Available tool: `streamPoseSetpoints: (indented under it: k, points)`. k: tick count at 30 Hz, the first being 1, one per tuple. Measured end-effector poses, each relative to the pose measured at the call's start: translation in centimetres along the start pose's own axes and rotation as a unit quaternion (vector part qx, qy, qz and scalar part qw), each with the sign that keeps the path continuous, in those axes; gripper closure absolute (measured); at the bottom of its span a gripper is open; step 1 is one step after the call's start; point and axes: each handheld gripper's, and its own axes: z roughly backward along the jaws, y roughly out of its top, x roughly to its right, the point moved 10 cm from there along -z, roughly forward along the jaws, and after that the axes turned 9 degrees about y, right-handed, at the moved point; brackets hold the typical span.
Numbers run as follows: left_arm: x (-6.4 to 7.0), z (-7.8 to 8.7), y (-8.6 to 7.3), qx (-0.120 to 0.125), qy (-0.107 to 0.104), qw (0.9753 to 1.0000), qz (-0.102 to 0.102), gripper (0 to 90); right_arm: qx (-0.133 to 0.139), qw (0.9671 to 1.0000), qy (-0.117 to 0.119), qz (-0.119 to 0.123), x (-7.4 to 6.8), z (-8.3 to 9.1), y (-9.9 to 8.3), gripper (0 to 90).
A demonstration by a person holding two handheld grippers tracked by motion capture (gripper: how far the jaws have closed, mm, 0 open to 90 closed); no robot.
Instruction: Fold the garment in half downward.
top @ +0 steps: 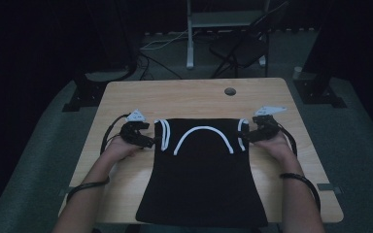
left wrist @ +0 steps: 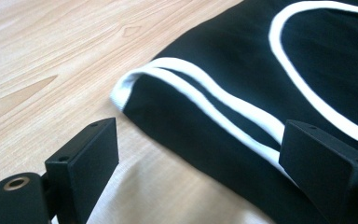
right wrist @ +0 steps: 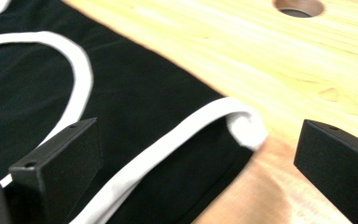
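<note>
Fingers of the left gripper [left wrist: 191, 163] stand wide apart, one black block low over bare wood, the other over the edge of the black sleeveless garment with white trim [top: 201, 174]; whether that far finger touches the cloth cannot be told. Between them lies the garment's shoulder corner, where two white bands run side by side and fold round at the tip. Fingers of the right gripper [right wrist: 193, 161] are spread just as wide, straddling the opposite shoulder corner: one finger sits above black cloth, the other above wood, and the white-edged corner curls between them, not clamped.

In the high view the left gripper [top: 143, 137] and right gripper [top: 252, 132] sit at the garment's two upper corners, each held in a hand resting on the light wooden tabletop [top: 184, 99].

The garment lies flat in the middle of the tabletop, neckline away from the person, a white arc of trim marking the neck opening and short white strips at each armhole. Its hem reaches the near edge. A round hole [top: 230, 91] in the tabletop lies beyond it, well apart.
</note>
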Motion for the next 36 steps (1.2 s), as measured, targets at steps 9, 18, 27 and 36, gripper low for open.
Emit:
streamPoseSetpoints:
  k: [9, 18, 27, 36]
  points:
    - [-1.7, -2.3, 1.6, 0.006, 0.007, 0.9996, 0.028, 11.8, -0.014, 0.9985, -0.047, -0.025, 1.4, -1.0, 0.4, 4.6]
    - [-1.1, -4.0, 2.8, 0.012, 0.007, 0.9987, 0.05, 11.9, -0.016, 0.9986, -0.039, -0.031, 1.6, -1.1, 0.5, 4.6]
    - [-0.8, -5.0, 2.5, -0.022, 0.016, 0.9995, 0.015, 12.0, -0.03, 0.9985, -0.038, -0.027, 1.5, -1.4, 0.4, 4.6]
    - [0.1, -4.8, 2.7, -0.012, 0.009, 0.9998, -0.009, 33.9, -0.046, 0.9984, -0.026, -0.02, 1.3, -1.8, 0.2, 20.1]
